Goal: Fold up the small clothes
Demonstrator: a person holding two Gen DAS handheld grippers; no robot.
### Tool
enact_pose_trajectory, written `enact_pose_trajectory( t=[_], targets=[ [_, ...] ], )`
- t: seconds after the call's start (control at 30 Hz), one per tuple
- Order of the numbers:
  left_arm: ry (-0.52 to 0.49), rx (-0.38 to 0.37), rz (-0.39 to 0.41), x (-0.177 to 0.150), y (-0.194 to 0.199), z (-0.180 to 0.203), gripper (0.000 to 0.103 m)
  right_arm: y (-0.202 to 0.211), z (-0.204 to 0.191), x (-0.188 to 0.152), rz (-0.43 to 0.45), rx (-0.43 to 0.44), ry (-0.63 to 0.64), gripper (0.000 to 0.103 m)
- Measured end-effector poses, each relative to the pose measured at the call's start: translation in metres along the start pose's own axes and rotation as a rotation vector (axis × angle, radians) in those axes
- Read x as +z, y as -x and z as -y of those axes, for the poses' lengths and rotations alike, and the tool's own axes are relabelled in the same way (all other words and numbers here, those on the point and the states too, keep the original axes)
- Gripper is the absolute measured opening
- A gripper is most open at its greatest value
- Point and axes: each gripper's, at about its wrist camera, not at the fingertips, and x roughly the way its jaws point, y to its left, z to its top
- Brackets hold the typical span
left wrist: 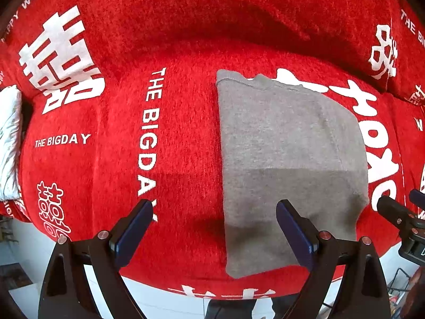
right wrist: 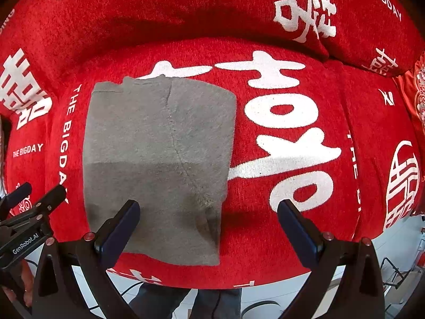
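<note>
A small grey knit garment (left wrist: pixel 287 164) lies flat on the red sofa seat, folded into a tall rectangle with its neck end at the back. In the right wrist view the grey garment (right wrist: pixel 159 159) shows a seam down its middle. My left gripper (left wrist: pixel 215 212) hovers open over the garment's near left edge, holding nothing. Above the garment's near right edge my right gripper (right wrist: pixel 208 212) stands open, also with nothing in it. The right gripper (left wrist: pixel 398 212) shows at the right edge of the left wrist view, and the left gripper (right wrist: pixel 32 199) at the left edge of the right wrist view.
The red sofa cover (left wrist: pixel 172 138) with white lettering spans the seat and backrest (right wrist: pixel 186 8). A white patterned cushion (left wrist: pixel 9 138) sits at the far left. Pale floor (left wrist: pixel 159 300) and the person's dark trouser legs (right wrist: pixel 186 303) lie below the seat's front edge.
</note>
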Motion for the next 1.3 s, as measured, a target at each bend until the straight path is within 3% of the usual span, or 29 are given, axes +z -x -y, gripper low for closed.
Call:
enact_pose_trajectory(
  t=[1.3],
  targets=[
    [0.011, 0.034, 0.002, 0.0033, -0.0044, -0.0038, 0.094, -0.0039, -0.0072, 0.0042, -0.006, 0.003, 0.008, 0.103]
  ],
)
